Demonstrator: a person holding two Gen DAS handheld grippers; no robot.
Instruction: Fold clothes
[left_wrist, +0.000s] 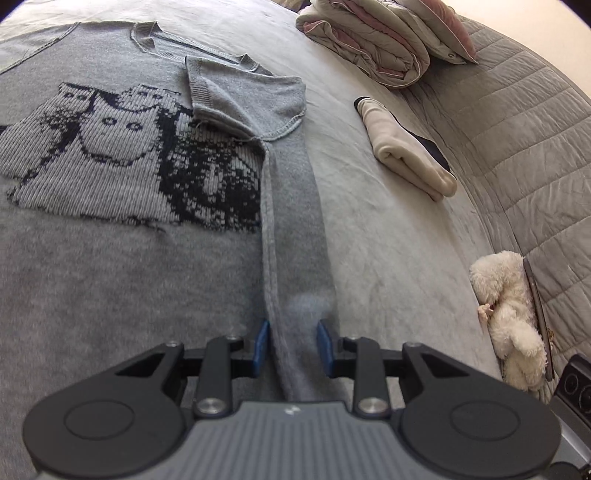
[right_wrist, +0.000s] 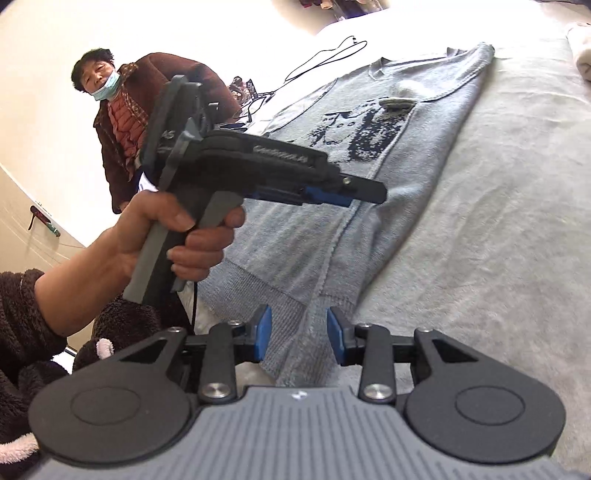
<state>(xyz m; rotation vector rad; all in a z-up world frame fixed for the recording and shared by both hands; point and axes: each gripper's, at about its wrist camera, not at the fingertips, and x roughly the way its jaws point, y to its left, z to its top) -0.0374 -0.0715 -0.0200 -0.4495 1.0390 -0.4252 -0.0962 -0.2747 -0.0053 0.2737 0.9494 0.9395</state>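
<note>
A grey knitted sweater (left_wrist: 110, 155) with a dark owl pattern lies flat on the grey bed cover (left_wrist: 388, 240). Its right side and short sleeve are folded in over the body, forming a long strip (left_wrist: 295, 229). My left gripper (left_wrist: 293, 347) is open, its blue pads on either side of that strip's near end. In the right wrist view the sweater (right_wrist: 406, 147) stretches away, and my right gripper (right_wrist: 300, 339) stands open around the ribbed hem corner (right_wrist: 295, 350). A hand (right_wrist: 177, 236) holds the left gripper (right_wrist: 332, 192) over the folded edge.
A folded quilt (left_wrist: 369, 40) lies at the far end, with a folded cream garment (left_wrist: 406, 155) and a white plush toy (left_wrist: 513, 317) against the quilted backrest (left_wrist: 517, 147). A second person in a brown jacket (right_wrist: 147, 122) stands beside the bed near a black cable (right_wrist: 321, 59).
</note>
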